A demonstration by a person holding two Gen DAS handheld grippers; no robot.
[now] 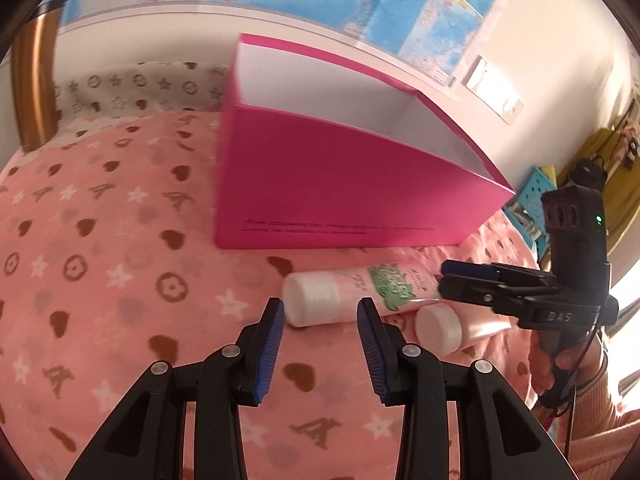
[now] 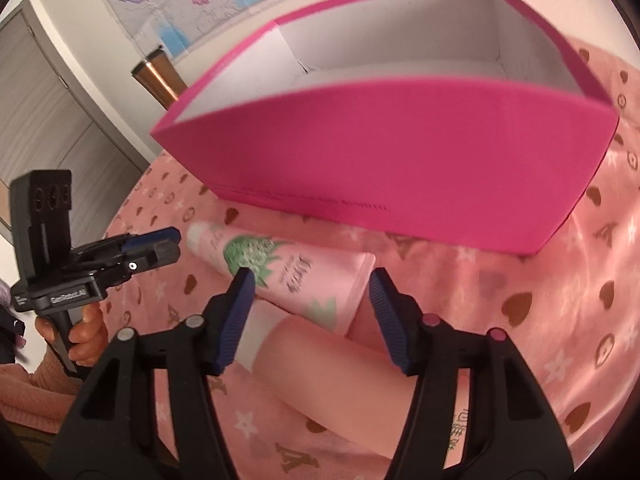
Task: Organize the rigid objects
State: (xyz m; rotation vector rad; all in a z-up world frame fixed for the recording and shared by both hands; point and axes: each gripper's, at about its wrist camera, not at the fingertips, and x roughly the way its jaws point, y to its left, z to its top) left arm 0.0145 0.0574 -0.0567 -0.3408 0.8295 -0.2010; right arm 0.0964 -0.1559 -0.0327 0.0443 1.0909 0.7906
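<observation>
A pink tube with green print (image 1: 384, 288) (image 2: 296, 276) lies on the blanket in front of an open-topped magenta box (image 1: 340, 184) (image 2: 400, 168) that is white inside. A second, plain pink tube (image 1: 452, 326) (image 2: 340, 364) lies beside it, nearer to me. My left gripper (image 1: 320, 312) (image 2: 170, 246) is open, and the printed tube's white cap (image 1: 312, 298) shows in its gap, just past the tips. My right gripper (image 2: 311, 286) (image 1: 444, 280) is open over the printed tube's flat end, with a small gap left at its right pad (image 2: 384, 312).
Both tubes and the box rest on a pink blanket with hearts and stars (image 1: 100, 240). A wall with a map rises behind the box. A blue perforated basket (image 1: 536, 200) sits at the far right. A copper-coloured post (image 1: 34, 80) stands at the back left.
</observation>
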